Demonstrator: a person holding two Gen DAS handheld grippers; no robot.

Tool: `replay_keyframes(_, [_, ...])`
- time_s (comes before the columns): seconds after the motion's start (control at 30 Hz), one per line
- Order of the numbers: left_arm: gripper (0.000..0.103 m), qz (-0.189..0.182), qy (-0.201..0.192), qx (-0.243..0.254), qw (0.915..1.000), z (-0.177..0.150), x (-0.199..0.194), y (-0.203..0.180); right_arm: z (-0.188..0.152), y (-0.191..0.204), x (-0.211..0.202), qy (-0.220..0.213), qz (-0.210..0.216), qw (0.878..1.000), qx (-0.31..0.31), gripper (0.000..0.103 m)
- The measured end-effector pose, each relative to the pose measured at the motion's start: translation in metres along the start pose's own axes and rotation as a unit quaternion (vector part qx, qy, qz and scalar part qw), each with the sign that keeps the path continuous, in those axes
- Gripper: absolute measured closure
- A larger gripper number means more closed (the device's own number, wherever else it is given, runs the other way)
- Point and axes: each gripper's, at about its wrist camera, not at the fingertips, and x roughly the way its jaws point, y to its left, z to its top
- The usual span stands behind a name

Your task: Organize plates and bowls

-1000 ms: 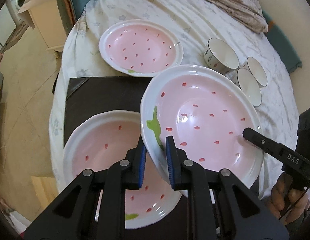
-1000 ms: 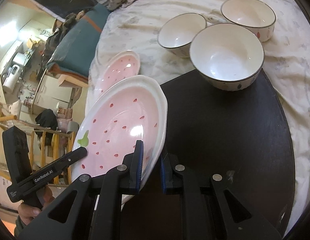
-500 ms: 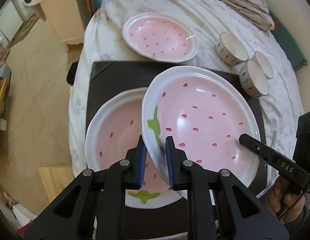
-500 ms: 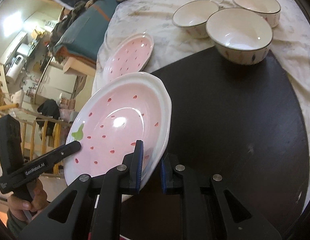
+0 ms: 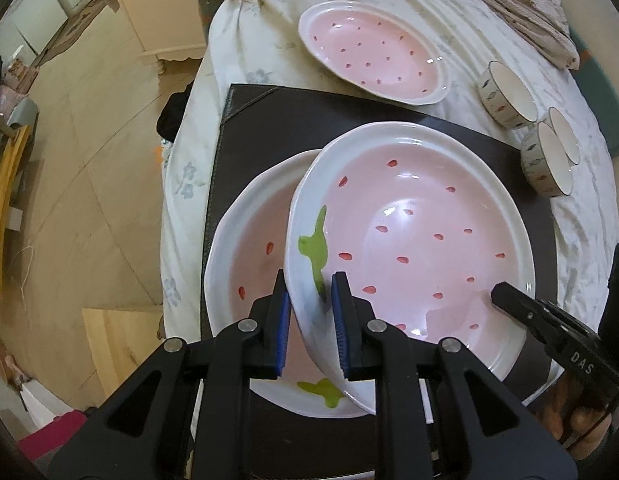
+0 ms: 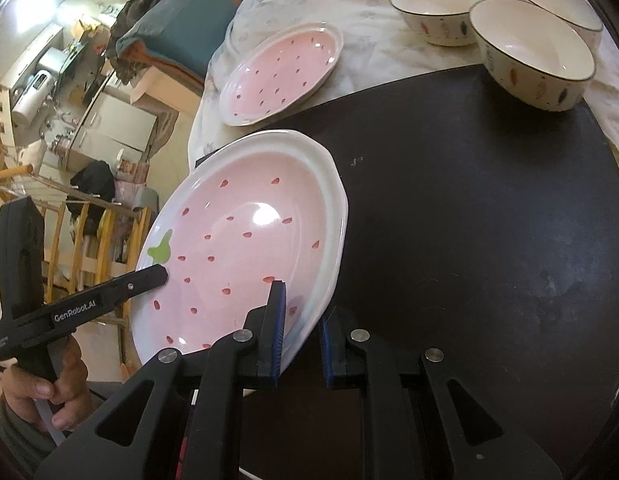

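A pink strawberry plate (image 5: 413,248) hangs tilted between both grippers. My left gripper (image 5: 309,296) is shut on its near rim by the green stem mark. My right gripper (image 6: 300,312) is shut on the opposite rim of the same plate (image 6: 245,240). Under it, a second strawberry plate (image 5: 245,256) lies on the dark mat (image 5: 285,128), half covered by the held one. A third strawberry plate (image 5: 373,52) rests on the tablecloth beyond the mat. Three cream bowls (image 6: 529,52) stand together at the mat's far corner.
The dark mat (image 6: 489,216) is bare to the right of the held plate. The round table has a floral cloth (image 5: 265,32); its edge drops to the floor on the left. A folded blanket (image 5: 521,4) lies at the back.
Both grippers have carried the held plate sideways and slightly down, so it now covers more of the plate lying on the mat. Both grips stay shut.
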Motion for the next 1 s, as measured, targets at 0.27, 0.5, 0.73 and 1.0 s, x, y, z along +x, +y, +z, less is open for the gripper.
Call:
replay_keyframes(0.27, [0.084,0.020,0.019,-0.007,0.9996,0.000,0.011,0.006,-0.005,0.005,0.010,0.015,-0.003,1.000,-0.013,0.086])
replay_keyframes(0.5, [0.082,0.063,0.044,-0.008,0.9970,-0.004,0.026,0.011,-0.009,0.012,0.024,0.040,-0.002,0.999,-0.023,0.087])
replay_keyframes(0.73, [0.082,0.083,0.038,0.009,0.9958,-0.004,0.026,0.006,-0.008,0.014,0.030,0.046,-0.009,0.998,-0.032,0.087])
replay_keyframes(1.0, [0.052,0.089,0.026,-0.003,0.9957,-0.002,0.019,0.007,-0.006,0.011,0.031,0.055,0.007,0.998,-0.018,0.084])
